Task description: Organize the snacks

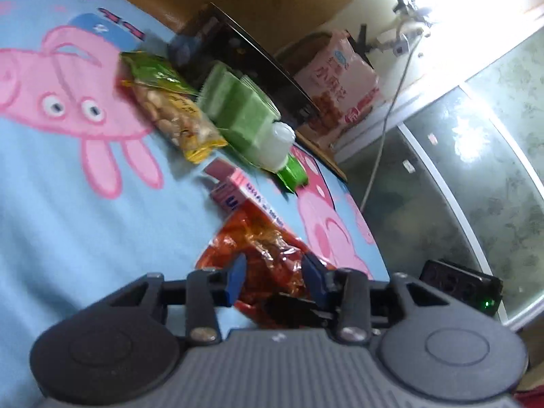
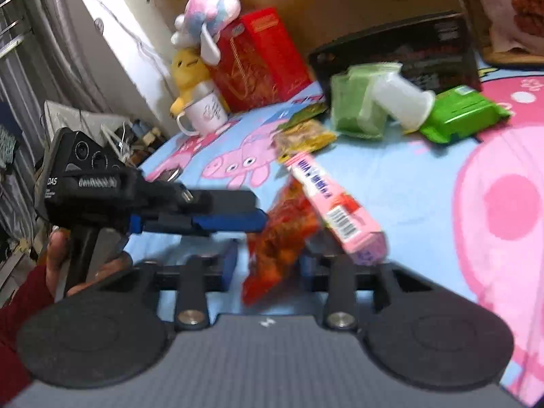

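A crinkly red-orange snack bag (image 1: 268, 255) (image 2: 275, 238) stands tilted on the blue cartoon-pig blanket (image 1: 68, 221). My left gripper (image 1: 276, 268) has its blue fingers on either side of the bag and is shut on it. In the right wrist view, the left gripper (image 2: 260, 210) comes in from the left and its tips meet the bag's edge. My right gripper (image 2: 268, 261) also has the bag between its fingers and is shut on it. A pink carton (image 1: 234, 190) (image 2: 333, 210) leans across the bag's far side and hides most of the right finger.
Beyond lie a peanut bag (image 1: 176, 119), a green pack (image 1: 238, 108), a white cup (image 1: 278, 146), a green wrapper (image 2: 462, 115) and a black box (image 2: 408, 51). A red box (image 2: 261, 57), plush toys (image 2: 207, 17) and a mug (image 2: 204, 112) stand far left. The bed edge drops to the floor on the right in the left wrist view.
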Available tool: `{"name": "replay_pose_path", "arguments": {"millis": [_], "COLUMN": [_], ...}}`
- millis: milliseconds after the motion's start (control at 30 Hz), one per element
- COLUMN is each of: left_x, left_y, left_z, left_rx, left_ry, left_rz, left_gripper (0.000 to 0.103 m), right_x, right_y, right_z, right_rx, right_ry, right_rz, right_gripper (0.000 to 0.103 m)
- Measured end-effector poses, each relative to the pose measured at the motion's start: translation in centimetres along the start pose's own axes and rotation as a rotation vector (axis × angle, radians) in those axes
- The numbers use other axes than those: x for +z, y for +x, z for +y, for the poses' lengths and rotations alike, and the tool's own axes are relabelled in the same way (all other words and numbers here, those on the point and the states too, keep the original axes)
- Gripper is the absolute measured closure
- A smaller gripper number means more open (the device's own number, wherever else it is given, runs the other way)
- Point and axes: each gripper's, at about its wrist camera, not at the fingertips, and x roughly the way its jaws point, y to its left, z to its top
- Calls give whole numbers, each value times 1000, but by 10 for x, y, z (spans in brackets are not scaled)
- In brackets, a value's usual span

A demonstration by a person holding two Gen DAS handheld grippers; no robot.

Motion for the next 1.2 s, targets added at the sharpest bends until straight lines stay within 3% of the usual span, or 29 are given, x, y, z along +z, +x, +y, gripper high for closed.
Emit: {"name": "replay_pose_path", "arguments": {"millis": [100,133,200,300,333,400,467,533,633,767,833,933,967,1033,1100,1200], "left_x": [-6,-7,-4,3,6,10,14,20,36,60,67,76,79,86,98,120], "left_y": [-11,-14,-22,-33,-35,-38,-38,-36,-33,-32,-29,-17,-10,-1,7,20], "left_z": [7,9,9,4,1,-4,-9,-13,-15,-13,-17,-32,-37,-41,-43,-46], "left_rx": [-42,-45,-65,-115,-135,-157,-165,-151,-144,-86,-125,-153,-150,-166,-147,-114], "left_ry": [-69,-85,-84,-63,-51,-22,-4,20,27,32,38,101,122,135,147,163], "left_rz": [-33,-48,-70,-96,-99,-101,-92,-88,-92,-145,-147,-137,-126,-124,-117,-128], "left_gripper": [64,55,47,16,11,11,15,32,46,40,35,34,37,59,72,72], "right_x": [1,2,5,11,13,20,28,37,54,72,79,88,91,97,106,128], "right_y": [-4,-6,-9,-12,-13,-17,-20,-22,-23,-24,-24,-15,-12,-7,-3,2], "right_z": [-3,-7,-9,-13,-16,-22,-28,-36,-49,-69,-74,-80,-82,-88,-96,-107], "right_rx": [45,88,144,224,264,324,372,409,427,459,480,531,548,539,501,459], "right_ry": [29,60,89,118,137,156,187,221,269,355,384,418,428,444,445,423], "right_rz": [-8,-11,-11,1,3,-7,-20,-42,-68,-107,-118,-115,-110,-107,-104,-104], "right_gripper": [82,83,83,84,83,83,83,83,83,84,84,84,84,84,85,85]}}
